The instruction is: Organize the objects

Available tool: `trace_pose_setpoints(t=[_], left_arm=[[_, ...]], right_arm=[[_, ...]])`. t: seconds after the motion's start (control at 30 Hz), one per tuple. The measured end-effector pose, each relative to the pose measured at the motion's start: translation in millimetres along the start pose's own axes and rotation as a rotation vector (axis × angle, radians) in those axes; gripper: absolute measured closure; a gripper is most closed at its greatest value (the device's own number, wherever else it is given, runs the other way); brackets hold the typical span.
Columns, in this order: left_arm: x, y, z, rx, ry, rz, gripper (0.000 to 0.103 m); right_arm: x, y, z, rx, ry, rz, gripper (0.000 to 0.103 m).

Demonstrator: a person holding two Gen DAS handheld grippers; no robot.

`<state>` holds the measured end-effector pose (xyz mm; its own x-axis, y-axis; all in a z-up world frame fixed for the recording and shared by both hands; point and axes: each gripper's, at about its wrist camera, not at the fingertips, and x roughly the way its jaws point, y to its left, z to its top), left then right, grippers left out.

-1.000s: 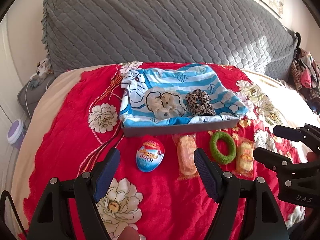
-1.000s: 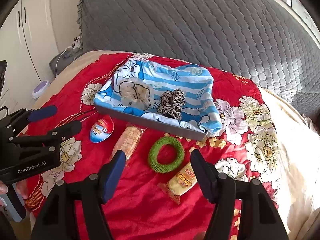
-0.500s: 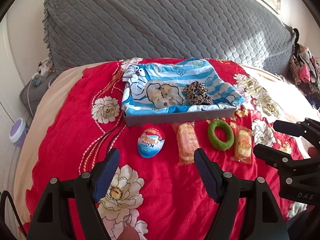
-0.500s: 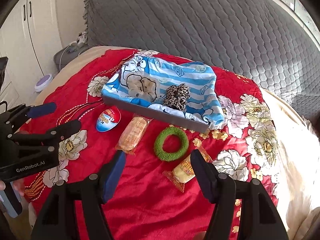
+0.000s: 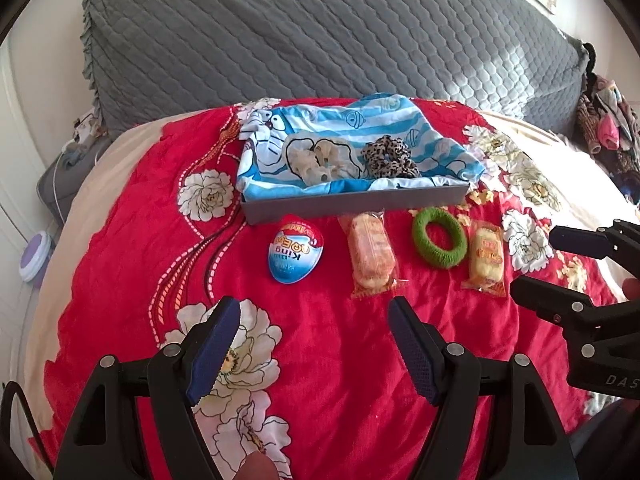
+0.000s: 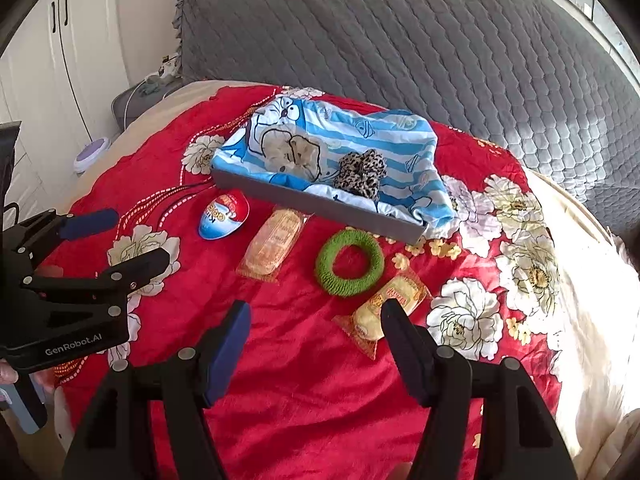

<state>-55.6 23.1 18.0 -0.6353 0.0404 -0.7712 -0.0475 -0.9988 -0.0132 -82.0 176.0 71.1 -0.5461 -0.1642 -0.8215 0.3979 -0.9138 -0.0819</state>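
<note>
A grey tray (image 5: 356,205) (image 6: 316,204) lined with blue striped cartoon cloth holds a cream scrunchie (image 5: 318,158) (image 6: 292,152) and a leopard scrunchie (image 5: 390,156) (image 6: 360,172). In front of it, on the red floral blanket, lie a blue egg-shaped toy (image 5: 295,255) (image 6: 224,216), an orange snack pack (image 5: 370,254) (image 6: 274,246), a green hair ring (image 5: 439,237) (image 6: 349,262) and a yellow snack pack (image 5: 485,258) (image 6: 384,308). My left gripper (image 5: 314,314) (image 6: 132,236) hovers open short of the egg and orange pack. My right gripper (image 6: 316,312) (image 5: 548,260) is open; its right finger partly covers the yellow pack.
A grey quilted headboard (image 5: 320,32) stands behind the tray. A purple-lidded container (image 5: 35,254) sits off the bed's left side. White cupboard doors (image 6: 60,40) are at far left. A cream sheet (image 6: 588,280) borders the blanket on the right.
Both grippers have drawn back from the tray, so the objects look smaller and farther away. Nothing on the blanket has shifted. Both jaws hold the same width.
</note>
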Motion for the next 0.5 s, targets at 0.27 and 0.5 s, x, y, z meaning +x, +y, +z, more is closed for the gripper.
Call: trace_pose_setpoints(t=[0.27, 0.5], left_arm=[[8.4, 3.3, -2.6, -0.016, 0.013, -0.007, 0.025], [15.9, 6.3, -4.5, -0.017, 0.021, -0.003, 0.025]], right_arm=[[9.0, 3.0, -3.5, -0.003, 0.023, 0.007, 0.036], [14.4, 3.6, -3.5, -0.004, 0.028, 0.005, 0.03]])
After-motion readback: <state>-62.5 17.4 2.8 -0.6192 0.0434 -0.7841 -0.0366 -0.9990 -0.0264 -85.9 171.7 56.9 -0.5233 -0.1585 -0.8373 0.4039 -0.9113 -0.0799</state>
